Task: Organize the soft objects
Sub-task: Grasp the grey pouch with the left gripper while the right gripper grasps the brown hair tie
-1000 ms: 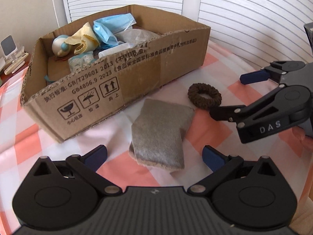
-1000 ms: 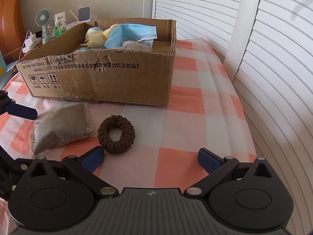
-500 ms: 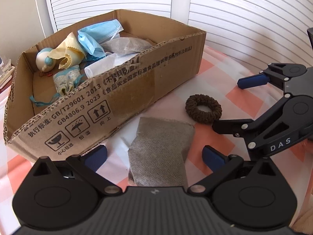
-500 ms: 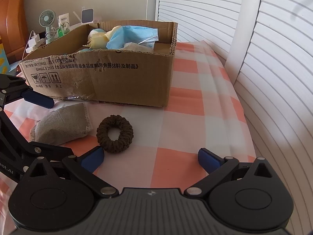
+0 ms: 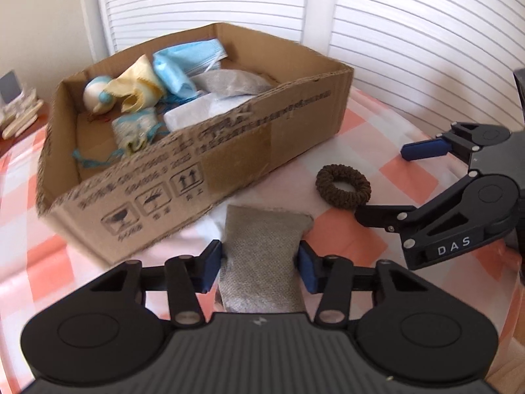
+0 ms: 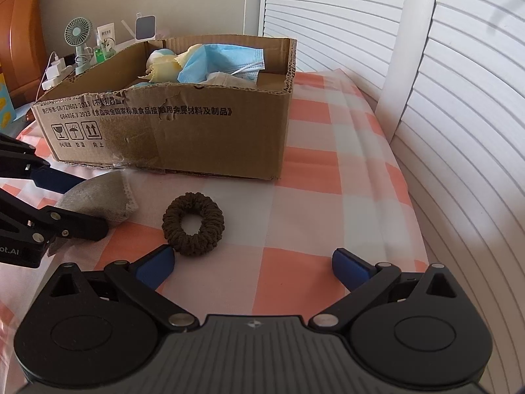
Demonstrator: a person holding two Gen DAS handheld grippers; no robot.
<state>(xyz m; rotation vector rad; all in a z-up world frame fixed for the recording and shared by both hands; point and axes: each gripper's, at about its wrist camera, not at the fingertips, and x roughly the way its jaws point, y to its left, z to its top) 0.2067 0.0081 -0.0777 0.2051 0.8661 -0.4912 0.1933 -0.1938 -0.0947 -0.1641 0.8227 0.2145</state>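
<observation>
Now the left gripper (image 5: 260, 267), jaws just closing, pinches the grey pouch (image 5: 262, 256) lengthwise ahead, while the right gripper (image 6: 254, 267), nearer the scrunchie (image 6: 193, 229), gapes empty.

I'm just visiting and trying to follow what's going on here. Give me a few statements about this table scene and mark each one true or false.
1. The left gripper has its blue pads pressed against the sides of the grey pouch. True; its jaws have just been closing on it.
2. The brown hair tie lies inside the cardboard box. False: it lies on the checked cloth, in front of the box.
3. The right gripper is clamped on the hair tie. False: its jaws stand wide open with nothing between them.
4. Blue face masks are in the box. True.
</observation>
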